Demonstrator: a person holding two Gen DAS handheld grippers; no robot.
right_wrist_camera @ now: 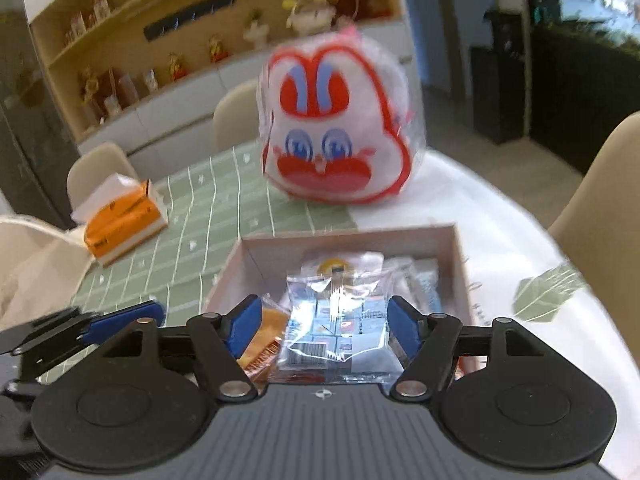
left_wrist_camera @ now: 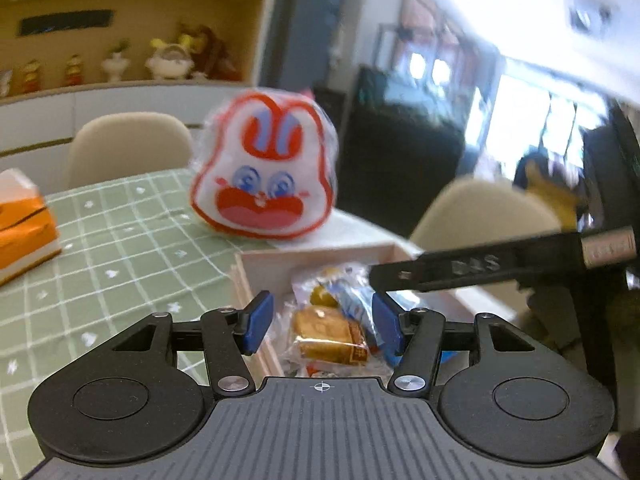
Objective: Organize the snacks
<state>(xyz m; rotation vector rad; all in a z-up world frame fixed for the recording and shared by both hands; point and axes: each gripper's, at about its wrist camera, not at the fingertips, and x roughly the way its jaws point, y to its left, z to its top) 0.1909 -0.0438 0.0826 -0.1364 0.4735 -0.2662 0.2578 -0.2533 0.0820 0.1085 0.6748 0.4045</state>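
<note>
A pale open box [right_wrist_camera: 458, 264] on the table holds several wrapped snacks. My right gripper [right_wrist_camera: 324, 328] hovers over it, jaws open, with a clear packet of blue-and-white pieces [right_wrist_camera: 340, 332] lying between the blue pads, loose on the pile. My left gripper [left_wrist_camera: 323, 326] is open above the same box [left_wrist_camera: 320, 256]; a golden-brown wrapped snack [left_wrist_camera: 328, 334] and a blue wrapper [left_wrist_camera: 352, 304] lie below its pads. The right gripper's black finger [left_wrist_camera: 460, 272] reaches in from the right. A blurred finger of the left gripper [right_wrist_camera: 120, 324] shows at the left in the right wrist view.
A rabbit-face bag [left_wrist_camera: 264, 168] [right_wrist_camera: 336, 128] stands behind the box on the green checked tablecloth [left_wrist_camera: 120, 240]. An orange tissue box [left_wrist_camera: 24, 232] [right_wrist_camera: 124, 224] sits to the left. Beige chairs [left_wrist_camera: 128, 144] [right_wrist_camera: 600, 220] surround the table; shelves line the back wall.
</note>
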